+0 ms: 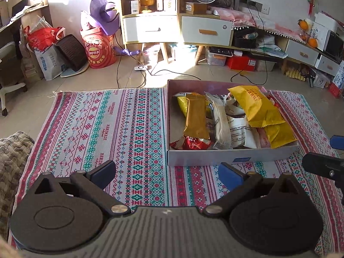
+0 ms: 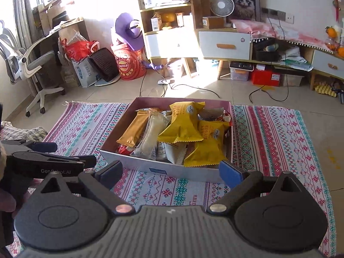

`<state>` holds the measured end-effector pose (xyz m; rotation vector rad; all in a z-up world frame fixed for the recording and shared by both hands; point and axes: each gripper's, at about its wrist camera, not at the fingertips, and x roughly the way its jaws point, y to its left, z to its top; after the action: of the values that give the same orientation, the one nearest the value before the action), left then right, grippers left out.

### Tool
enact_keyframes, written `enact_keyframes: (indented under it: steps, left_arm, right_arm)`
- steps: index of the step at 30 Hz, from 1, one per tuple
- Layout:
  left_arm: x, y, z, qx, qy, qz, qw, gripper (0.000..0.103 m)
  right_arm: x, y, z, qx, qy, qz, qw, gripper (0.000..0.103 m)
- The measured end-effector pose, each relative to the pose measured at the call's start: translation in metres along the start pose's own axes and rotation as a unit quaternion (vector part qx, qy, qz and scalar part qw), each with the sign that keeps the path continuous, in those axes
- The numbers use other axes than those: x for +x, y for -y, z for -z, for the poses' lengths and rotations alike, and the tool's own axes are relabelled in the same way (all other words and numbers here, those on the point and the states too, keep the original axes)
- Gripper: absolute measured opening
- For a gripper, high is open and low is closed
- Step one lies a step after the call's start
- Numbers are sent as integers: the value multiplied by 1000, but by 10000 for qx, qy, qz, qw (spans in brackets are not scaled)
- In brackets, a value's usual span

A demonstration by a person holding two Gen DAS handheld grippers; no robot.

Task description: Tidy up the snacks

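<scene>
A shallow cardboard box (image 1: 215, 158) (image 2: 129, 161) sits on a patterned cloth (image 1: 120, 129) (image 2: 268, 133) on the floor. It holds several snack packets: yellow bags (image 1: 260, 107) (image 2: 182, 122), a golden-brown bar (image 1: 196, 118) (image 2: 134, 132), a pale wrapped bar (image 1: 220, 120) (image 2: 150, 135) and a red wrapper (image 1: 193, 144). My left gripper (image 1: 167, 172) hovers open over the cloth, left of the box's near side, nothing between its fingers. My right gripper (image 2: 169, 173) is open before the box's near wall, empty. The left gripper (image 2: 43, 152) also shows in the right wrist view, at the left.
Beyond the cloth lies tiled floor with cables (image 1: 137, 73), a red bucket (image 1: 100, 49), bags, shelves with drawers (image 1: 150, 29) and a low cabinet (image 2: 224, 45). An office chair (image 2: 28, 64) stands at the left. A grey blanket (image 1: 13, 157) lies at the cloth's near left.
</scene>
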<state>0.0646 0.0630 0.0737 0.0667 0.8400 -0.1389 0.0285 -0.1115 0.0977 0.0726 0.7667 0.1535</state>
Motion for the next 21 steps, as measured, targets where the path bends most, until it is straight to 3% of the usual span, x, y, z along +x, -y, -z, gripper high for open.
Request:
enact_keyframes:
  steps: [6,11,15,21]
  left_arm:
    - [-17,5,22,-45,-212,99,9997,103]
    - [-28,15,32,354,11,-301,9989,103]
    - [-30,16,32,306,124,-534,9980,103]
    - [-25,21,37,213,-34,-417,9989,103]
  right_arm:
    - [-13,-2,17,-68,-21,374,9993,102]
    - [-18,-6,28,-161,3,652,9977,102]
    - [-14,-9,31,-308,11,797,9963,102]
    - [-8,-9,37,-317,-76,842,9959,102]
